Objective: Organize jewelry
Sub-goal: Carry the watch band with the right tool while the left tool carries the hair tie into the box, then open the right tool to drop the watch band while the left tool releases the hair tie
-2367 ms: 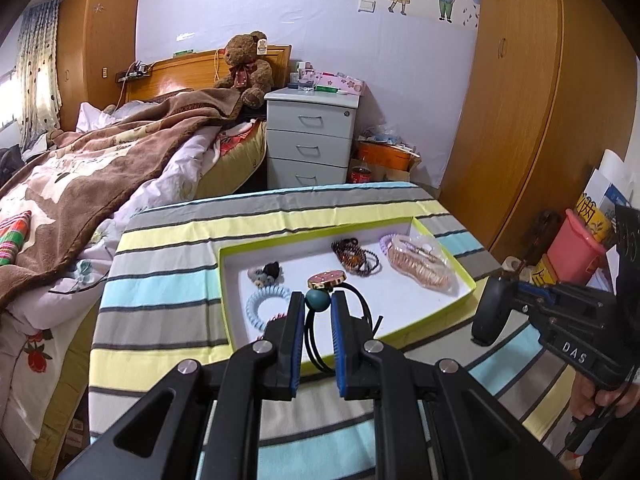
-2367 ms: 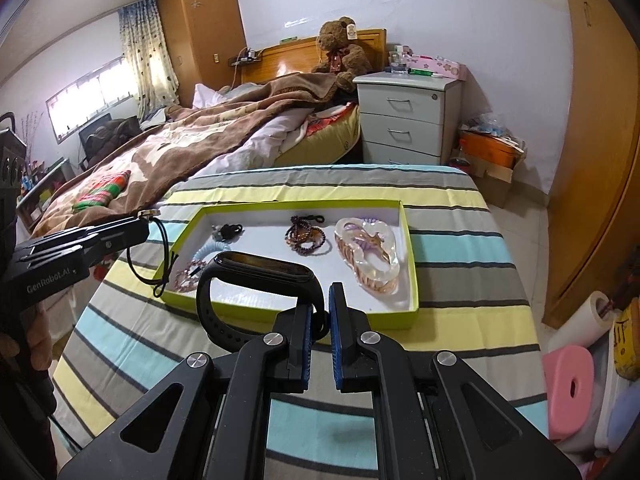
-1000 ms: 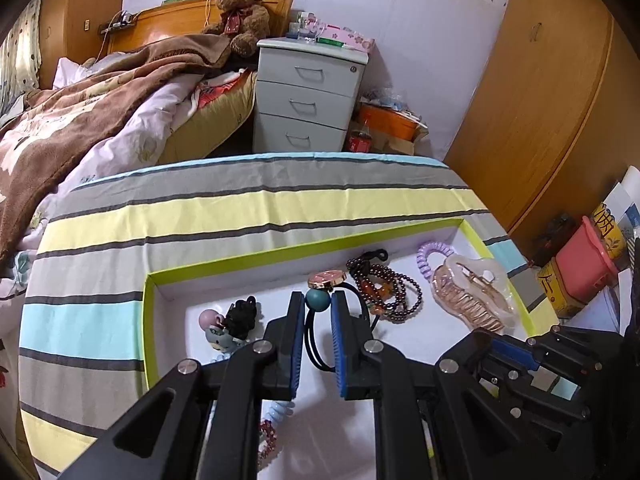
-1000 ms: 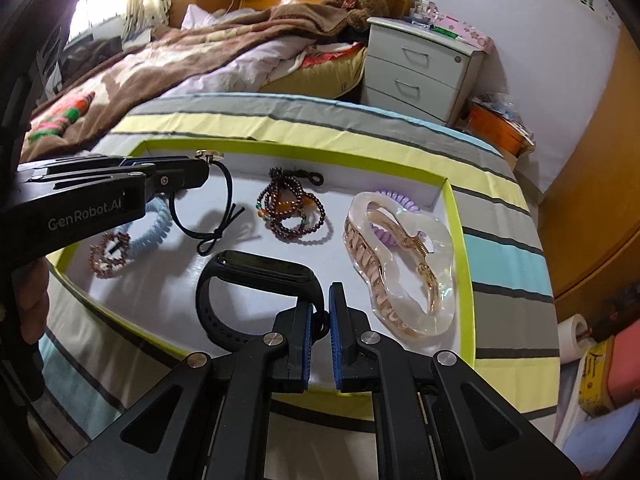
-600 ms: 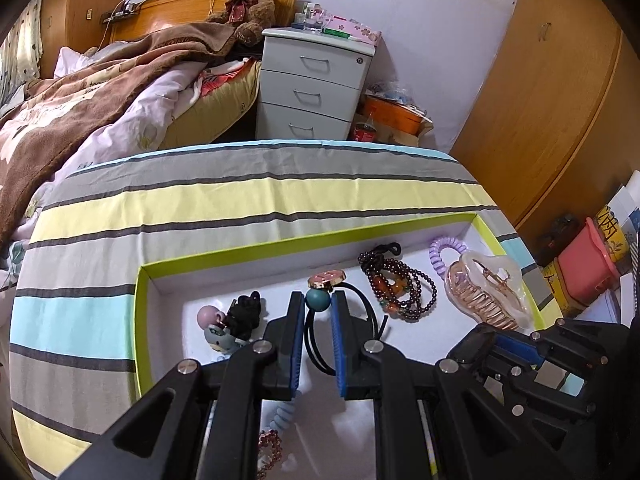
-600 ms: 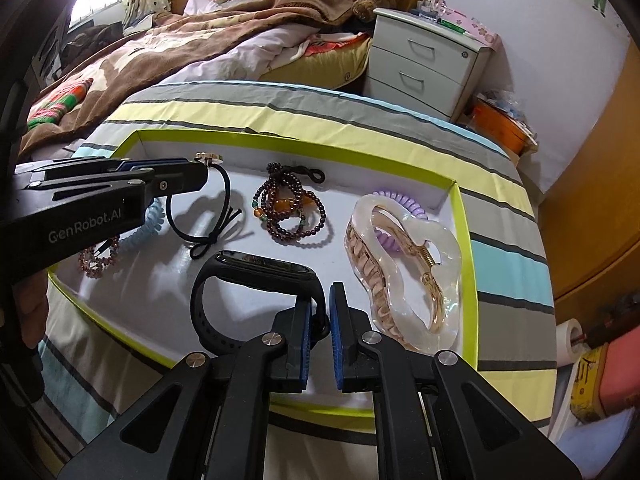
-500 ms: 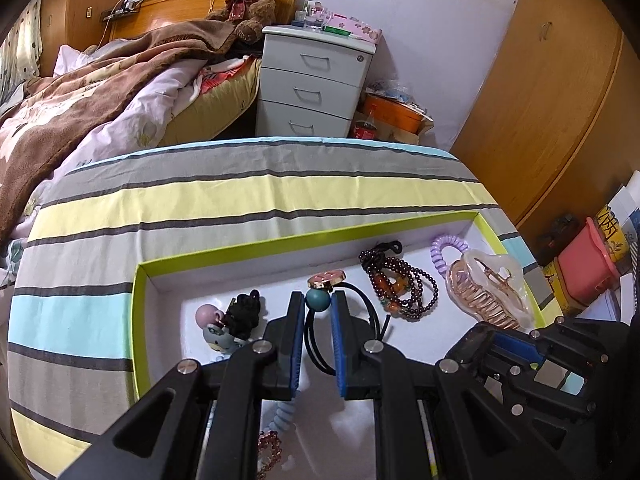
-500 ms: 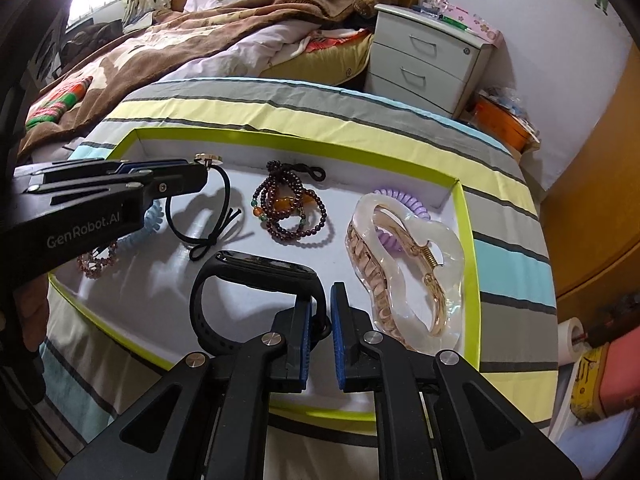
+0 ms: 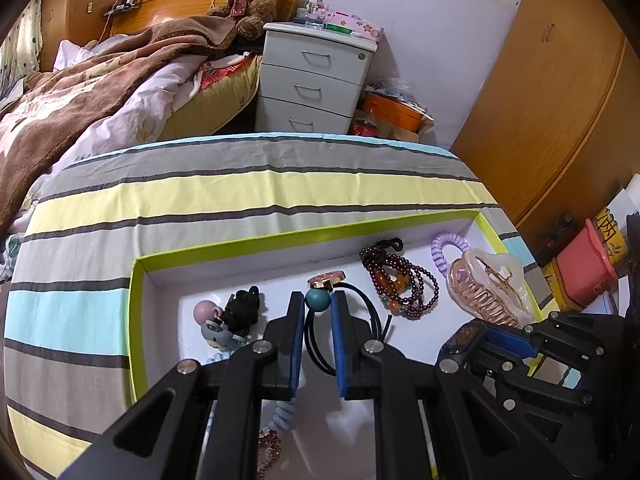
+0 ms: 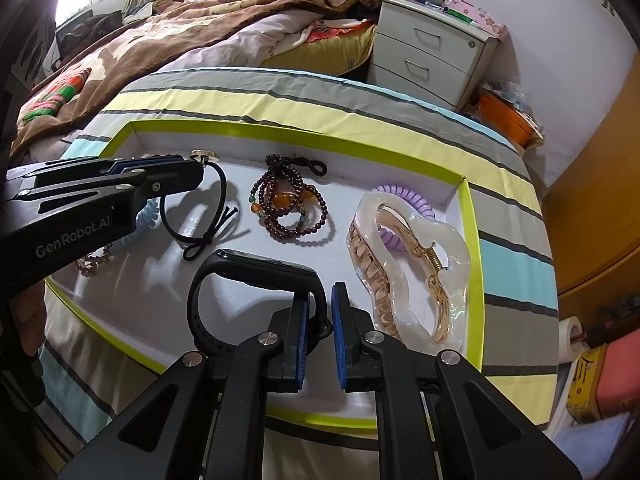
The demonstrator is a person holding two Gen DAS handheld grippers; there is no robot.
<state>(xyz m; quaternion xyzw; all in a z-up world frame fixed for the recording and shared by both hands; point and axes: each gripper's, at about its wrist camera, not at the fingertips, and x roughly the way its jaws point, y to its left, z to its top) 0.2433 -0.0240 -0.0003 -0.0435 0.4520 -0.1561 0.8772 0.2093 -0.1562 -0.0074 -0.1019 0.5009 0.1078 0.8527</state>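
While pitched steeply down over the green-rimmed tray [image 9: 280, 240], clamps with the left gripper [image 9: 318, 300] the teal bead of a black hair tie [image 9: 368, 304]. Holds that bead right at the tips of the blue pads, jaws drawn narrow, gold charm poking out just past them. Lets the cord loop hang below, knotted tails touching the white tray floor. Reaches in from the left side of the tray in the right wrist view, with a part of the person's left hand [image 10: 24, 320] visible at the frame's edge behind the handle.

Points the right gripper [image 10: 320, 296] down even more steeply over the near right part of the tray. Keeps the jaws at a narrow gap around one end of the black wristband [image 10: 256, 262]. Shows the strap against the left pad with a thin sliver of space on the right pad's side, so no firm pinch visible. Leaves the wristband resting on the tray floor, its loop lying off to the left of the fingers.

Elsewhere in the tray: a dark beaded bracelet [image 10: 288, 204] in the middle, a pearly claw clip [image 10: 400, 272] just right of the wristband, partly covering a purple coil tie [image 10: 400, 194], and a pale blue coil tie [image 10: 146, 216] under the left gripper.
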